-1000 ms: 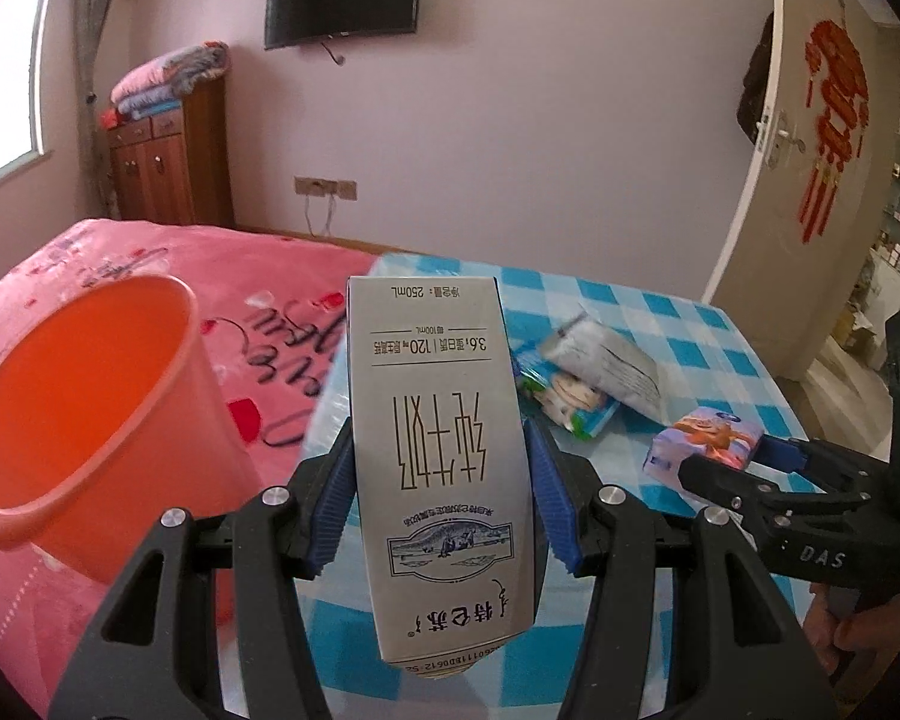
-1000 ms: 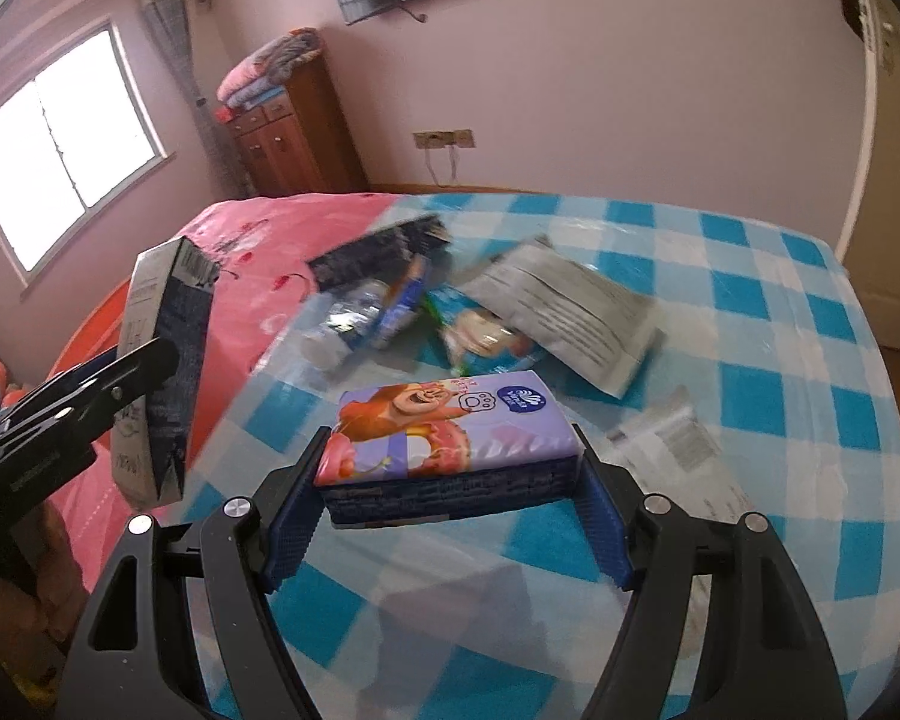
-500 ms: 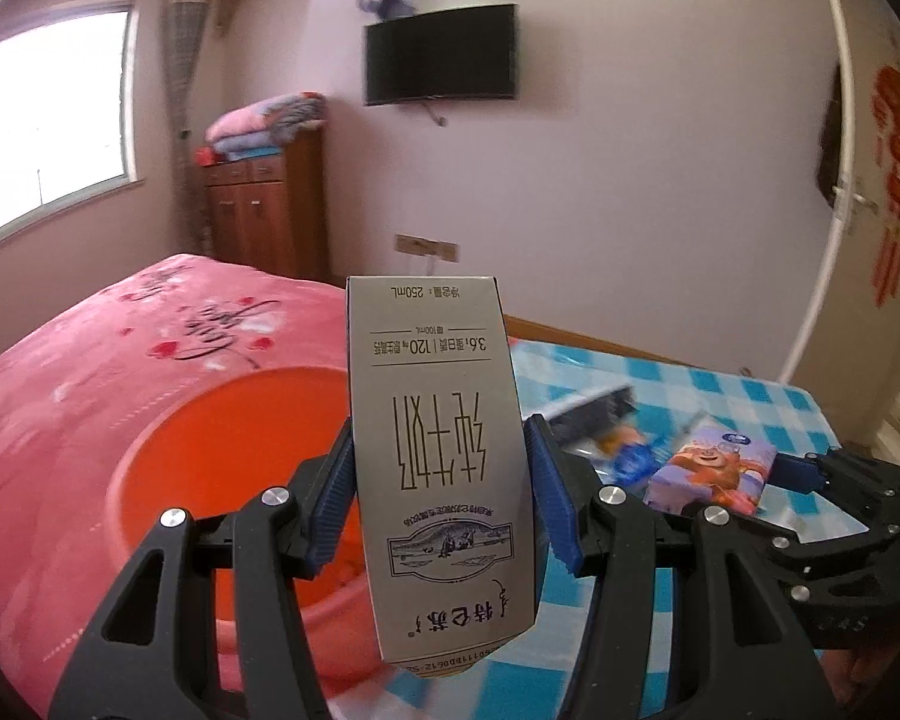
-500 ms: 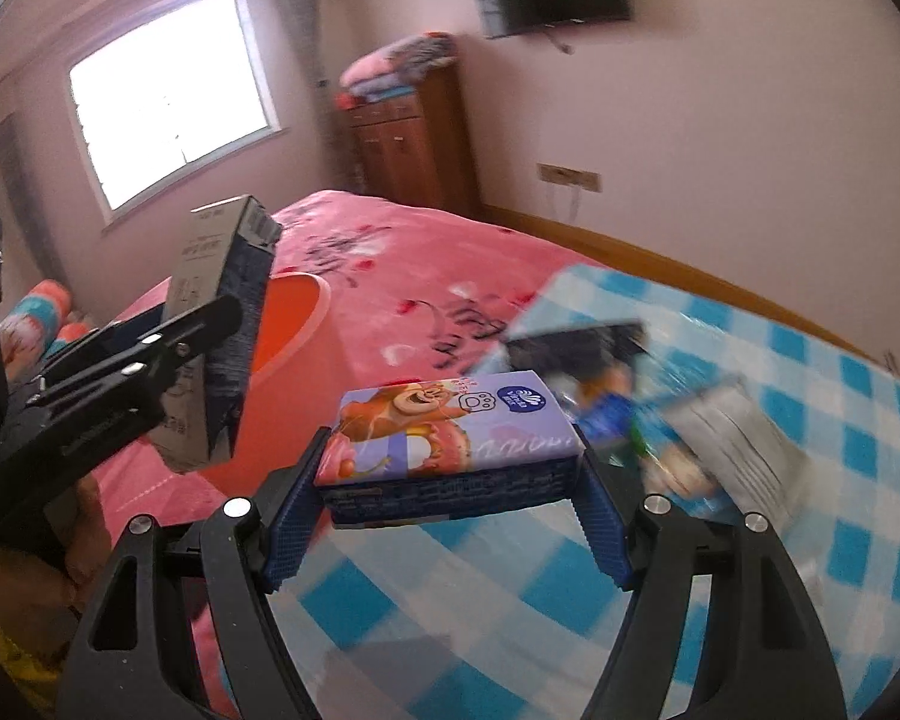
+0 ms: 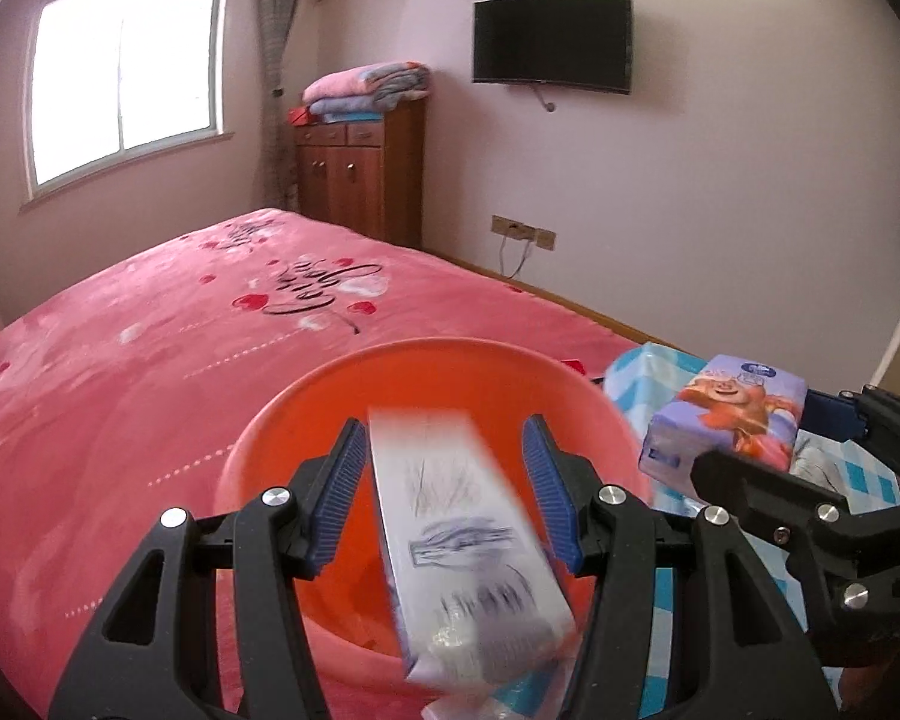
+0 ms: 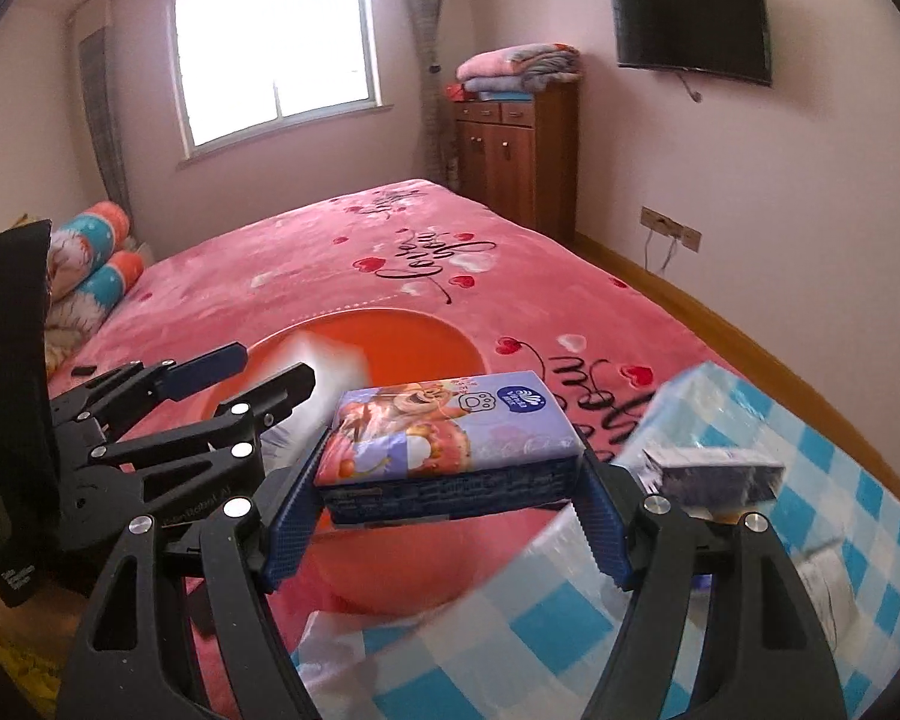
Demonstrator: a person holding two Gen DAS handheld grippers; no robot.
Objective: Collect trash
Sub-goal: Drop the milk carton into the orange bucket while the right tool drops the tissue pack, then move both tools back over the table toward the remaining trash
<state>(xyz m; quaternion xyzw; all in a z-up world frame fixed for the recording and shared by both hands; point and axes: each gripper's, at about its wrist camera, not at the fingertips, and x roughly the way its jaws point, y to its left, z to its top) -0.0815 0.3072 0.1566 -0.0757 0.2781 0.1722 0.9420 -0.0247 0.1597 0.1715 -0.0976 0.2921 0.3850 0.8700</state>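
While the left gripper (image 5: 444,480) stands with its ribbed blue pads spread apart, a blurred rectangular milk carton (image 5: 468,546) tilts loose between them above the round orange plastic bucket (image 5: 306,420). Beside it, the right gripper (image 6: 450,516) clamps a glossy soft tissue pack (image 6: 450,438).

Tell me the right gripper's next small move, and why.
Probably carry the tissue pack left until it hangs over the orange bin, then open. The right gripper holds it short of the rim, while the left gripper stands open, its milk carton blurred.
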